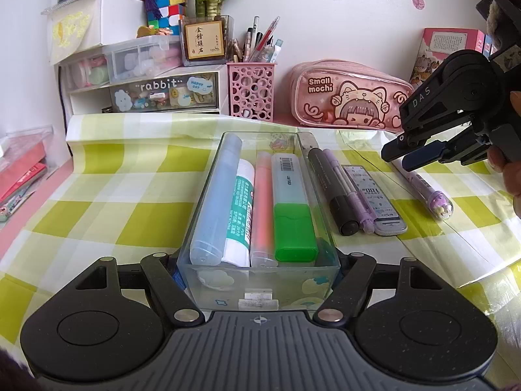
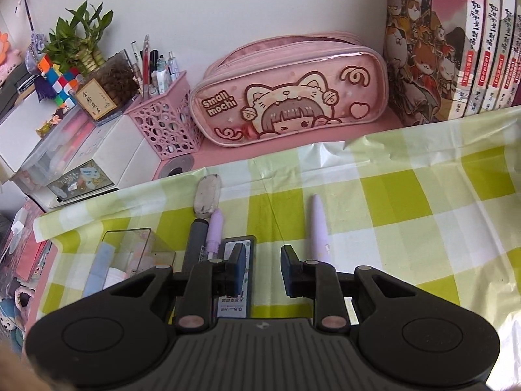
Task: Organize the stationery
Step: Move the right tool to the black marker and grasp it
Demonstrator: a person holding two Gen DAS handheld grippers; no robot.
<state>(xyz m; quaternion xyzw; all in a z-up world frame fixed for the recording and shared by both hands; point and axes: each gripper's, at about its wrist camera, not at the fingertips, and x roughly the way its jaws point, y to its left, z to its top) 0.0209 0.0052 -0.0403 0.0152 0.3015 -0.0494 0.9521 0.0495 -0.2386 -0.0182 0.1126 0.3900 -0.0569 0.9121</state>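
**Tray gripped, right gripper empty over the loose pens**

The left gripper point(image 1: 259, 280) is clamped on the near end of the clear tray point(image 1: 260, 280), one finger pressing each side wall. The tray sits lengthwise on the green-checked cloth point(image 1: 130, 202), about midway between its left and right edges. 4 things lie side by side in it: a blue tube point(image 1: 215, 202), a white glue stick point(image 1: 239, 215), an orange highlighter point(image 1: 262, 208) and a green-capped highlighter point(image 1: 293, 208).

Just right of the tray, on the cloth, 3 items lie in a tight row parallel to it: a black marker point(image 1: 332, 189), a thin purple pen point(image 1: 353, 195) and a lead case point(image 1: 377, 198). A grubby eraser point(image 2: 208, 200) lies beyond the marker's far end, toward the cloth's back edge. Further right, apart from the row, lies a lilac pen point(image 1: 426, 189) with a clear domed cap.

The right gripper point(image 2: 263, 268) hangs above the cloth between the lead case and the lilac pen, tilted downward. Its jaws stand partly apart with nothing between them; the left pad point(image 2: 240, 268) is over the lead case. A hand point(image 1: 513, 163) holds it from the right.

Along the back edge of the desk, past the cloth, stand a pink pen holder point(image 1: 251, 89), a pink pencil case point(image 1: 350, 97) and, in the right corner, a row of books point(image 2: 456, 42). Small drawers point(image 1: 146, 88) fill the left corner.
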